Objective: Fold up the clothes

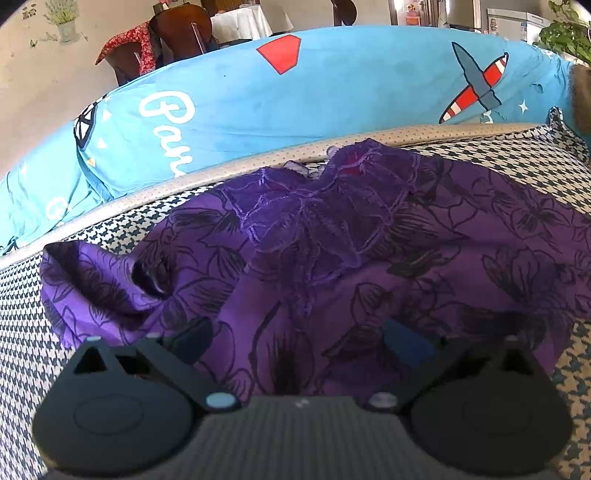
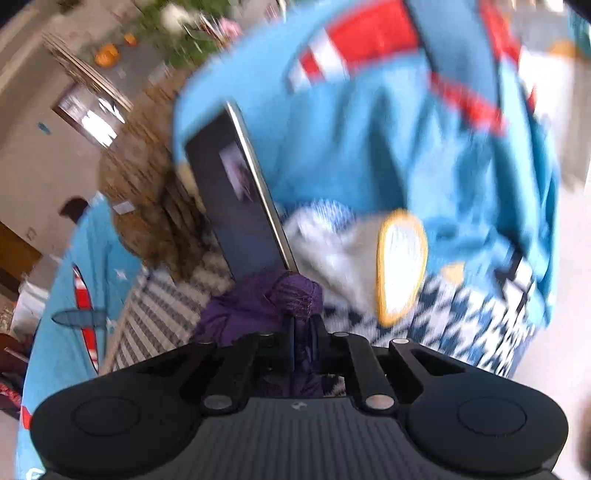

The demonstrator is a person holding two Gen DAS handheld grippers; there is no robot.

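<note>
Low in the frame, the left gripper [image 1: 295,343] hangs spread over the purple floral garment [image 1: 332,251], while the right gripper [image 2: 303,328] pinches its bunched edge.

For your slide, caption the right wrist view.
Right gripper shut on a bunch of purple garment, a dark tablet propped behind.

Purple floral garment [image 1: 332,251] lying rumpled on a houndstooth-patterned cushion [image 1: 22,332], left gripper [image 1: 297,341] low over its near edge with fingers [image 1: 192,338] spread apart, nothing pinched, blue airplane-print bedding [image 1: 332,96] bunched behind, dark wooden chairs [image 1: 177,33] beyond
</note>
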